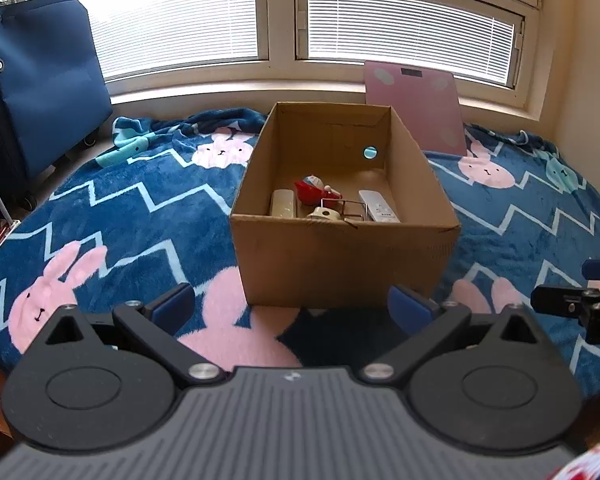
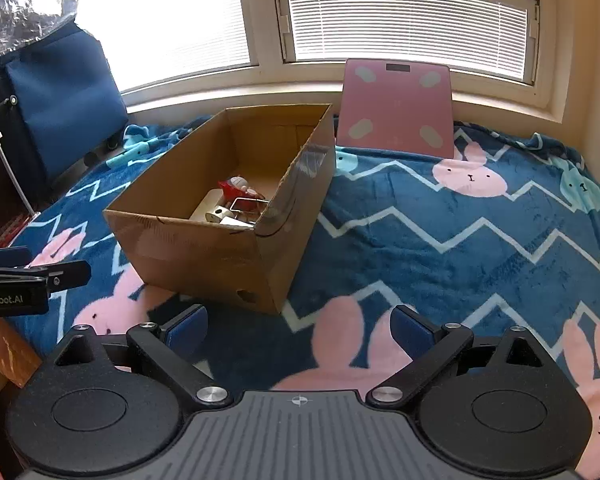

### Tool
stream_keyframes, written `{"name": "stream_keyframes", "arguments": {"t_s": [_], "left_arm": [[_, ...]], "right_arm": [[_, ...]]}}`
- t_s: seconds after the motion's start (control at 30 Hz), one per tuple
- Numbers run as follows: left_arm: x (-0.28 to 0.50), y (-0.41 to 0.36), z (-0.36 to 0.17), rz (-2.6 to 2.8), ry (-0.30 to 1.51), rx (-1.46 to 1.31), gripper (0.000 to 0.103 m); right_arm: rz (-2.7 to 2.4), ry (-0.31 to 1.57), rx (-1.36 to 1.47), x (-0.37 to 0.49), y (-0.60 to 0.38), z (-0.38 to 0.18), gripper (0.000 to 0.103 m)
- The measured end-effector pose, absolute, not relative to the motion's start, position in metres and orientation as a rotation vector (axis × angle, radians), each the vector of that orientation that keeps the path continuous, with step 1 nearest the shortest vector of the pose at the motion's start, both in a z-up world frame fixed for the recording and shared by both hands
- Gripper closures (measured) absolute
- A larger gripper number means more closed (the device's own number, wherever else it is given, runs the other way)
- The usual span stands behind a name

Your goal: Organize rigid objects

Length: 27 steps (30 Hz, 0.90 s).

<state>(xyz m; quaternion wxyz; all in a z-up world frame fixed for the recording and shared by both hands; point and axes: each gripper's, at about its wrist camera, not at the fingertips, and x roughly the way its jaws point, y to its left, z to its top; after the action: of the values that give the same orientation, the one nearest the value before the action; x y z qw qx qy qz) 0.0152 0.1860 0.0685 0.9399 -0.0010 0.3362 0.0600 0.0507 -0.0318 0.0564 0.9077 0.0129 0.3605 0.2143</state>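
**Both jaws released, box ahead**

My left gripper (image 1: 291, 307) and right gripper (image 2: 299, 325) hang with jaws spread, gripping nothing. The cardboard box (image 1: 342, 258), holding small items, sits on the blanket (image 2: 460, 220) just beyond them. The left gripper's body reads "enRobot.AI".

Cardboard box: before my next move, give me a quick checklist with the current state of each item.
1. Left gripper open, holding nothing: ok.
2. Right gripper open, holding nothing: ok.
3. Cardboard box upright, top open: ok.
4. White remote, red toy and the other pieces inside the box: ok.
5. No loose small items on the blanket in view: ok.
6. Pink scale leaning at the window, needs packing: cannot tell.
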Motion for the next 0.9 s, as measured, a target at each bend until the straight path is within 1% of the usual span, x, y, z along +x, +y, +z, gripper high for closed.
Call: {"name": "stream_keyframes", "arguments": {"t_s": [0.9], "left_arm": [[0.012,0.182,0.053,0.119,0.720,0.013,0.002]], "right_arm": [[0.434,0.750,0.020,0.051,-0.032,0.051,0.008]]}}
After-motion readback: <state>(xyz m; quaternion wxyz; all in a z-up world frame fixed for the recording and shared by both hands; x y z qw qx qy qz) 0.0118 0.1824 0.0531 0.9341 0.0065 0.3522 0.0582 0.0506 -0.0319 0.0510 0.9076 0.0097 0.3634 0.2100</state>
